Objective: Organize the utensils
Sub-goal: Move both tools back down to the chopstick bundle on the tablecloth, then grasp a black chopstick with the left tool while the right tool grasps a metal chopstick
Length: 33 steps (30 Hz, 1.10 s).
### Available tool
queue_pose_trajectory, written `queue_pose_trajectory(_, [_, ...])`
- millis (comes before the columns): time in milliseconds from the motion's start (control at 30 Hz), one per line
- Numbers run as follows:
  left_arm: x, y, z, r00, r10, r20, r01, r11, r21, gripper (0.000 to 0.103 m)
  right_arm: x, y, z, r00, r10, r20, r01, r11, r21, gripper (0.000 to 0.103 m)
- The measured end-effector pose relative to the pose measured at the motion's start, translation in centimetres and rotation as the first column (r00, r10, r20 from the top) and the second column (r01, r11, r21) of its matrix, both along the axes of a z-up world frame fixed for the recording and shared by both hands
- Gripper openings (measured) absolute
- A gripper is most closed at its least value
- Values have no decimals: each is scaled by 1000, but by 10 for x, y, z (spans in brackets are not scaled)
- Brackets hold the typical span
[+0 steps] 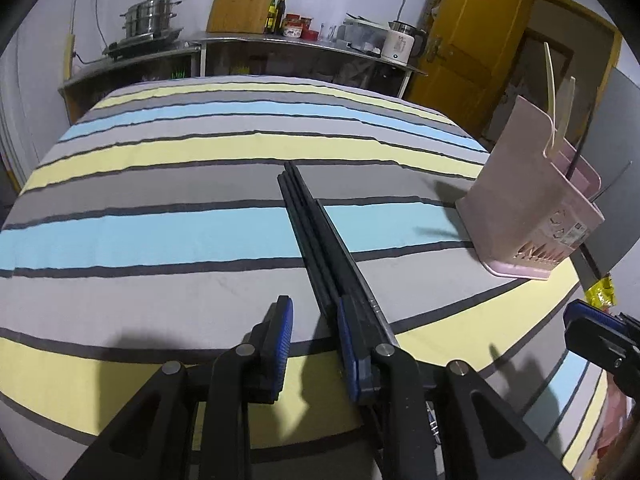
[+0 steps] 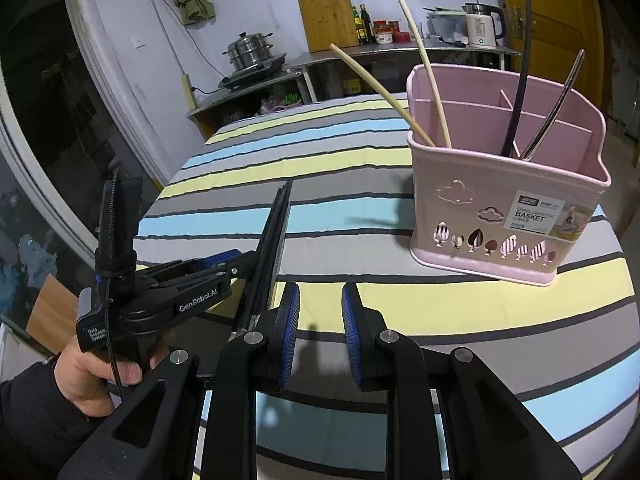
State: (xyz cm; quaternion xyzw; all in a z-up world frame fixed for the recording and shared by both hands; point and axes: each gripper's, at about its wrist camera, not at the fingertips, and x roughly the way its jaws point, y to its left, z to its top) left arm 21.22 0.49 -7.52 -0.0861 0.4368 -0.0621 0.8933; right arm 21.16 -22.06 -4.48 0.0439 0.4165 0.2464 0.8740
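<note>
A bundle of black chopsticks [image 1: 316,232] lies on the striped tablecloth [image 1: 160,168], pointing away from me. My left gripper [image 1: 314,332] is open just above the cloth; its right pad [image 1: 346,344] rests against the near end of the chopsticks. In the right wrist view the chopsticks [image 2: 272,236] and the left gripper [image 2: 224,270] show at the left. My right gripper [image 2: 320,320] is open and empty over the table's near edge. A pink utensil basket [image 2: 504,184] stands at the right and holds two pale chopsticks [image 2: 424,68], a black utensil and a metal one. The basket also shows in the left wrist view [image 1: 528,208].
A metal counter [image 1: 280,42] behind the table carries a steamer pot [image 1: 150,14], a wooden cutting board [image 1: 244,0], bottles and a white kettle [image 1: 400,44]. A yellow door [image 1: 472,40] is at the back right. A hand [image 2: 92,376] holds the left gripper.
</note>
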Motion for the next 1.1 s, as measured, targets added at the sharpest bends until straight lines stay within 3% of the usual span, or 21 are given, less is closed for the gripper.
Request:
queue_pose_trajectory(300, [-5, 4, 0, 1000, 7, 9, -7, 999, 47, 23, 3, 9, -6, 1000, 21, -11, -21, 1000, -3, 22])
queue_pose_trajectory(700, [-21, 45, 4, 996, 83, -22, -82, 995, 53, 21, 28, 41, -22, 997, 69, -28, -69, 998, -9, 22])
queue_pose_trajectory(1100, [-3, 58, 3, 996, 78, -51, -78, 997, -6, 22, 79, 91, -62, 993, 82, -85, -89, 993, -72, 22])
